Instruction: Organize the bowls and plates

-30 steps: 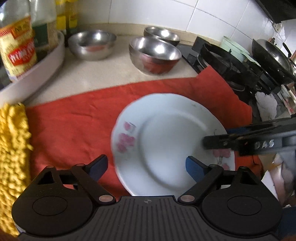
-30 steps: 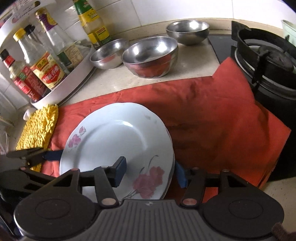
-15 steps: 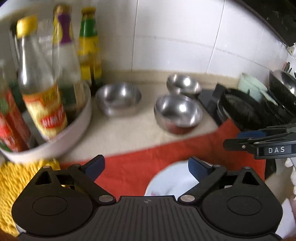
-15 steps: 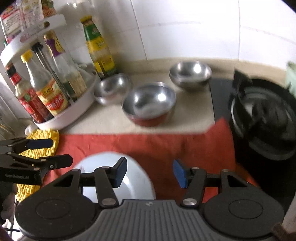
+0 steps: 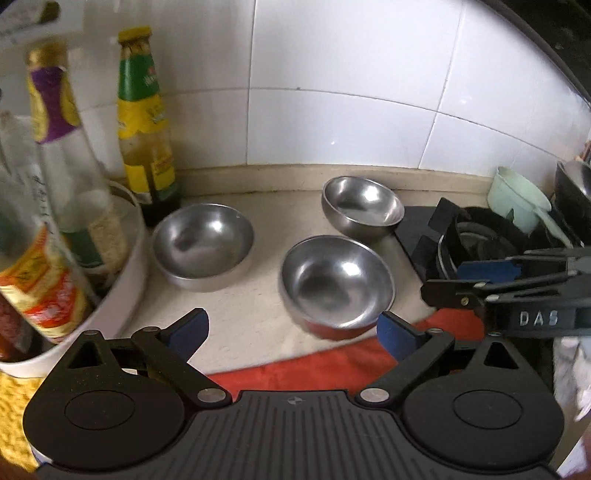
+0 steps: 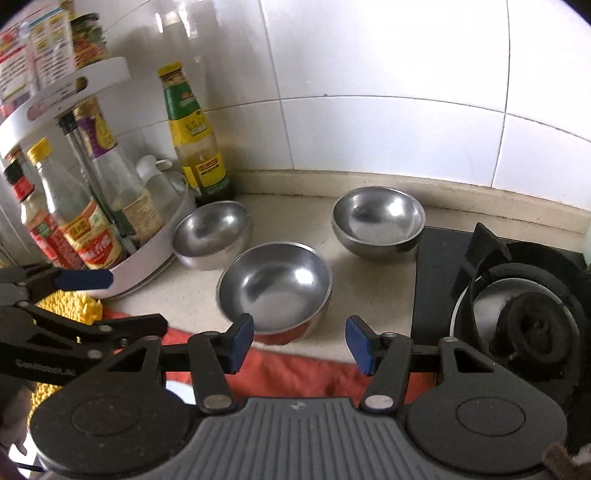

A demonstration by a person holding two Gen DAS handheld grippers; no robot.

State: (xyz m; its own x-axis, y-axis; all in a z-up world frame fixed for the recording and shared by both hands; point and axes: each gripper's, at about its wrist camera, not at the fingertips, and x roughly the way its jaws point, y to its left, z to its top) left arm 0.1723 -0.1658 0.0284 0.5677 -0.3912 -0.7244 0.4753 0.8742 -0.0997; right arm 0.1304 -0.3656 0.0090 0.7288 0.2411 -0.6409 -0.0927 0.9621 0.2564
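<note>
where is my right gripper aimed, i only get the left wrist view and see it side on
Observer: The right gripper is open and empty, lined up with the nearest bowl.
Operator: whats on the rack above the bottles
Observer: An upper shelf holding a jar and packets.
Operator: is the stove burner bare, the gripper blocks it for me
Observer: Yes, the burner has no pot on it.
</note>
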